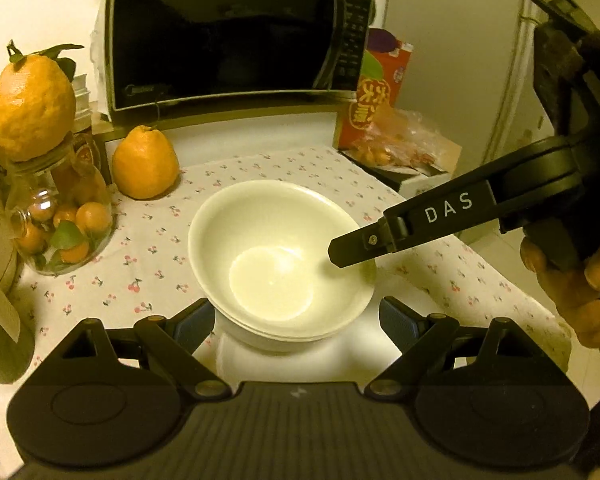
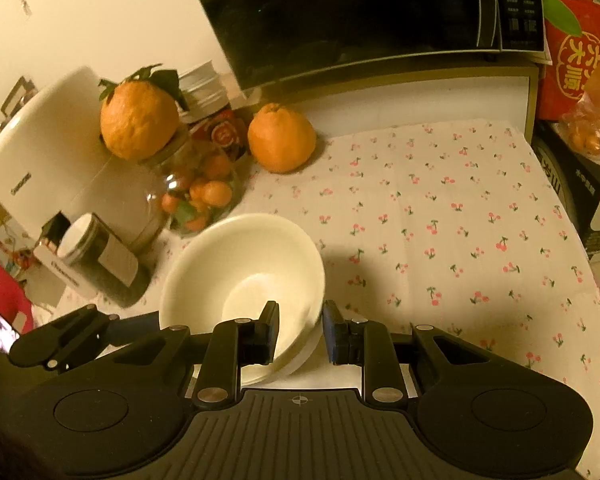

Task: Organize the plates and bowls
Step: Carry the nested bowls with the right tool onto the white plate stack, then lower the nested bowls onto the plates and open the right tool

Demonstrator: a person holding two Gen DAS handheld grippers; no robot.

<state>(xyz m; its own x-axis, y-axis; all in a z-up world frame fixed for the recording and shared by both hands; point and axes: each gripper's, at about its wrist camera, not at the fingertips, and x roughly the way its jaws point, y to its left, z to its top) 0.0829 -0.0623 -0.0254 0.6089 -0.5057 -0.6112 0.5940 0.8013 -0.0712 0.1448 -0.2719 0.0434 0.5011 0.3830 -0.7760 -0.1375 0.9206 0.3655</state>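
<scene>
Left gripper (image 1: 296, 322): nearest my left camera; I see its jaws spread wide, one blue pad (image 1: 194, 326) on each side of the bowl stack's base, neither pad pressing on it. Released.
Right gripper (image 2: 300, 334): I see it clenched on the near rim of the top bowl, one finger inside the wall, the other outside.
Top white bowl (image 2: 244, 276): nested in the stack and tilted in my right view, its mouth turned toward the jar.
Bowl stack (image 1: 282, 254): white bowls nested together, standing on the cherry-print tablecloth (image 2: 440, 216), near the front edge.
Person's hand (image 1: 576, 280): wrapped round the right gripper's handle at the right edge of my left view.
Glass jar (image 1: 60, 216): left of the bowls, holds small oranges, with a large leafy citrus (image 1: 30, 106) sitting on its mouth.
Second citrus (image 1: 146, 164): on the cloth behind the bowls.
Microwave (image 1: 236, 32): at the back, door closed.
Red carton (image 1: 380, 92): right of the microwave.
</scene>
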